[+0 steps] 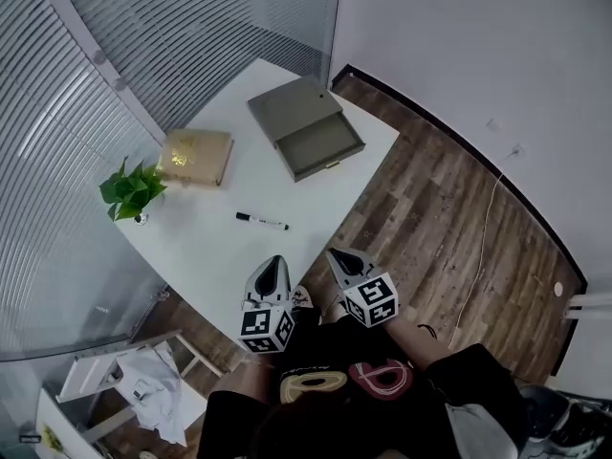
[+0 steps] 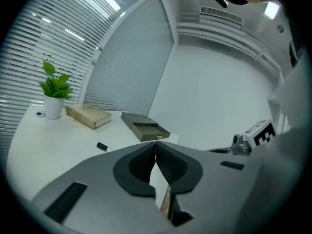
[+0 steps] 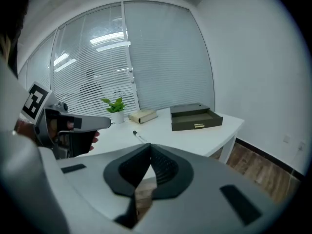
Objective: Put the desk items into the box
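Both claws hang at the near edge of the white tabletop, each with its jaws pressed together and nothing between them. The left claw and the right claw point side by side toward the far end. The black-and-white marker pen lies loose on the tabletop just ahead of the left claw, which I judge the nearer of the two. Its long axis runs across the line the claws point along, so jaws coming straight in could close over the barrel. The open olive box sits at the far right corner, well beyond the pen and nearer the right claw's side. The tan book lies flat to the box's left, with a potted plant near it. Nothing is in the box yet.
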The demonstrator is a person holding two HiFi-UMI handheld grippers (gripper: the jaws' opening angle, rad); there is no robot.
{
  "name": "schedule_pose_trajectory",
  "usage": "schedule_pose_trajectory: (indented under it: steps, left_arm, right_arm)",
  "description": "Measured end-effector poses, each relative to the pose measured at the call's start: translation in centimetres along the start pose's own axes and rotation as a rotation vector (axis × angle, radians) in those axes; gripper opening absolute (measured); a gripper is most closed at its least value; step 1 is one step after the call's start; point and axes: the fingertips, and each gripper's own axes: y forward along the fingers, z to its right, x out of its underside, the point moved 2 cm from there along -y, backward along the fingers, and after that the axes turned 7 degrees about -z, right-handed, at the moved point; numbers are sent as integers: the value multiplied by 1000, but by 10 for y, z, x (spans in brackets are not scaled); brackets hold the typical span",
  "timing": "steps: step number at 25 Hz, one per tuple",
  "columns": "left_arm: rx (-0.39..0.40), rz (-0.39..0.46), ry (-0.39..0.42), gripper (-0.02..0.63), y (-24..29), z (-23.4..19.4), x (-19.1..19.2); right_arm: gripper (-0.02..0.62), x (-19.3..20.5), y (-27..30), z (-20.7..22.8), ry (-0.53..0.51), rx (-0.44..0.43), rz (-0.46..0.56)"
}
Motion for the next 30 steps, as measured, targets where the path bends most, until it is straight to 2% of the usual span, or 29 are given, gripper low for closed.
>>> schedule_pose_trajectory:
  steps: [9, 14, 17, 22, 30]
  left_arm:
    - [9, -19, -10, 17, 14, -26, -9]
    - [-16, -27, -30, 17, 15, -33, -10]
    - [-46, -27, -44, 17, 16, -37, -10]
    - [-121, -23, -74, 17, 19, -48, -13]
    - [-264, 26, -131, 17, 27, -57, -27]
  right_arm:
    - [11, -1, 25, -9, 11, 0, -60]
    - [11, -1, 37, -11, 7, -36, -119]
    - [11, 3, 49, -11, -26, -70, -189]
    - [11, -14, 68, -12, -65, -146, -195]
    - [34, -35, 103, 0, -220, -228, -301]
